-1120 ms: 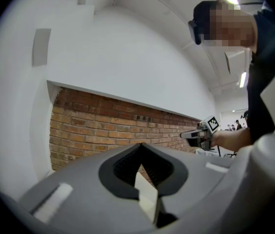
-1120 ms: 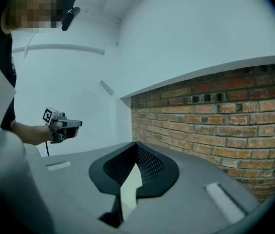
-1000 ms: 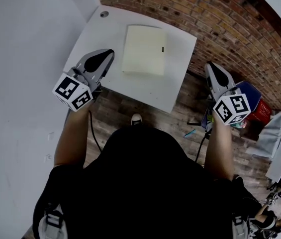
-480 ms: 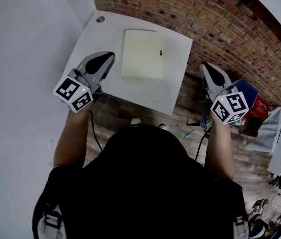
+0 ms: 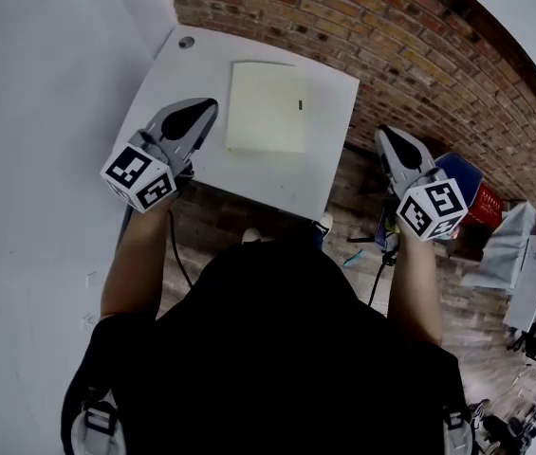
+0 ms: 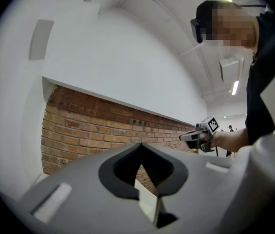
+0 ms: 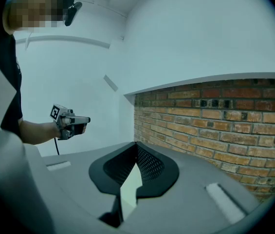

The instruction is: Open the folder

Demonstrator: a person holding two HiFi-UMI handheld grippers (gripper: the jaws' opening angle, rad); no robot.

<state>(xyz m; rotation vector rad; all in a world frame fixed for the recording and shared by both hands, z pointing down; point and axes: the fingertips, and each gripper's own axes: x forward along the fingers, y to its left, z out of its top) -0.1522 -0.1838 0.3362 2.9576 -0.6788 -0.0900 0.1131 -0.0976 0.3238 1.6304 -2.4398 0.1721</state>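
Observation:
A pale yellow folder lies flat and closed on the white table, with a small dark mark near its right edge. My left gripper hovers over the table's left part, just left of the folder and apart from it, with its jaws shut on nothing. My right gripper is off the table's right edge, above the floor; its jaws meet at the tips and hold nothing. In the left gripper view the shut left gripper points at the brick wall. The right gripper also faces that wall.
A brick wall runs behind the table and a white wall stands at its left. A round cable hole sits at the table's far left corner. Blue and red things and white boxes stand on the wooden floor at right.
My right gripper has drifted a little left, closer to the table's right edge. The left gripper and the folder have kept their places.

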